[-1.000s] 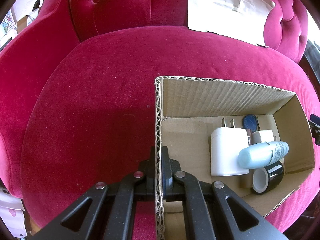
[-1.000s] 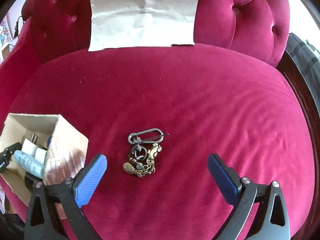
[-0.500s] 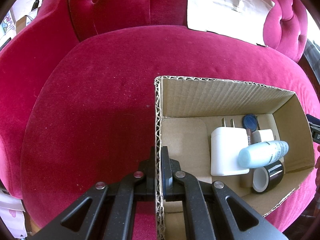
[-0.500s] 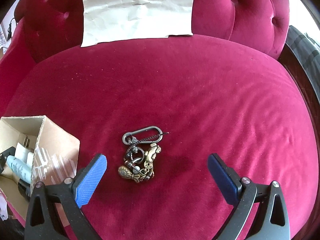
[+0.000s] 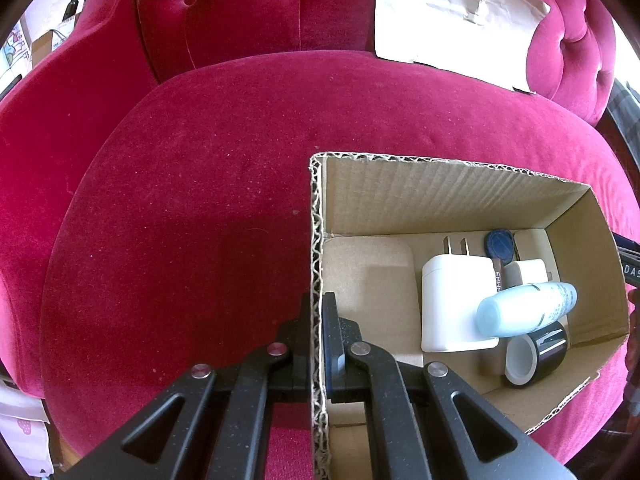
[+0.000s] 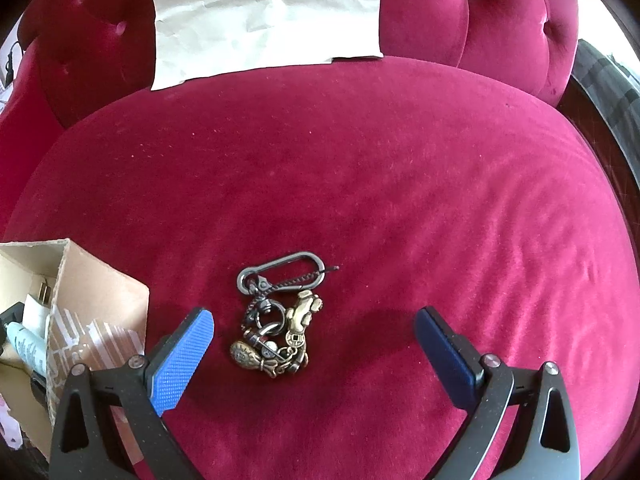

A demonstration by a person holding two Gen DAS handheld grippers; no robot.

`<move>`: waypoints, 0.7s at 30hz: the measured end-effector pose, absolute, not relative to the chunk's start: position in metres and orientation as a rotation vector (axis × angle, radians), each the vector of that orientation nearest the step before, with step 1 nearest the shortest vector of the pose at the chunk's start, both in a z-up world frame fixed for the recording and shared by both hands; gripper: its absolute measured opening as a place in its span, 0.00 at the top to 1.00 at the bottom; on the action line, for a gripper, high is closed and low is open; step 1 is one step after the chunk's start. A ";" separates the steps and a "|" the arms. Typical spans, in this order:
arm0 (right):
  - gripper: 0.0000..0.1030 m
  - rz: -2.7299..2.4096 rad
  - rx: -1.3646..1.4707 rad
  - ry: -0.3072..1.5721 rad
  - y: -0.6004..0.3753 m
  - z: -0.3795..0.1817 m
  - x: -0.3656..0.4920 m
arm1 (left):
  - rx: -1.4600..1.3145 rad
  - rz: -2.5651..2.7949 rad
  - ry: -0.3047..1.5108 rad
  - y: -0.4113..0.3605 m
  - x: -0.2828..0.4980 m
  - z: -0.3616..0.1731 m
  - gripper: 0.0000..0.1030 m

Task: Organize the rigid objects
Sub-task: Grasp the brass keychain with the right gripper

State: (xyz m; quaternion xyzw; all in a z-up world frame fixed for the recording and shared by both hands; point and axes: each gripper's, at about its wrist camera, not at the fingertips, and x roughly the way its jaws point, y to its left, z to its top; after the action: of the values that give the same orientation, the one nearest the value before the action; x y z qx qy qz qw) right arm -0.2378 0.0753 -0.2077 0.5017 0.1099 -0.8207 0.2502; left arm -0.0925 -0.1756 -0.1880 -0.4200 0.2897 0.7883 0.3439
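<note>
A cardboard box (image 5: 440, 184) sits on the red velvet seat. My left gripper (image 5: 318, 312) is shut on the box's left wall. Inside lie a white plug adapter (image 5: 456, 304), a pale blue bottle (image 5: 524, 312), a roll of black tape (image 5: 536, 356) and a small blue disc (image 5: 500, 244). In the right wrist view a metal keychain (image 6: 280, 316) with a carabiner and brass charms lies on the cushion. My right gripper (image 6: 314, 332) is open and empty, its blue pads either side of the keychain's near end. The box (image 6: 96, 320) shows at the left edge.
A crumpled sheet of brown paper (image 6: 264, 12) leans against the tufted backrest (image 6: 480, 20). The cushion's curved front edge falls away on the right in the right wrist view. Clutter stands beyond the left armrest (image 5: 40, 40).
My right gripper has moved forward and down toward the keychain, which now sits between its open fingers. The left gripper and box have not moved.
</note>
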 end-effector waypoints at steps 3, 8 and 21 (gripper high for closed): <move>0.00 -2.241 1.367 0.315 0.074 -0.208 -0.238 | -1.091 2.047 0.753 -0.175 -0.093 -0.188 0.97; 0.08 -2.258 1.369 0.332 0.073 -0.208 -0.238 | -1.089 2.046 0.754 -0.175 -0.093 -0.188 0.97; 0.83 -2.261 1.336 0.335 0.072 -0.199 -0.234 | -1.085 2.047 0.758 -0.175 -0.091 -0.186 0.97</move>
State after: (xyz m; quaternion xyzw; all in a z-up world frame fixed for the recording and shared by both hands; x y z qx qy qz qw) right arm -0.2341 0.0717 -0.1990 0.4894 0.1227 -0.8280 0.2447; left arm -0.0913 -0.1754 -0.1865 -0.4179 0.2918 0.7883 0.3447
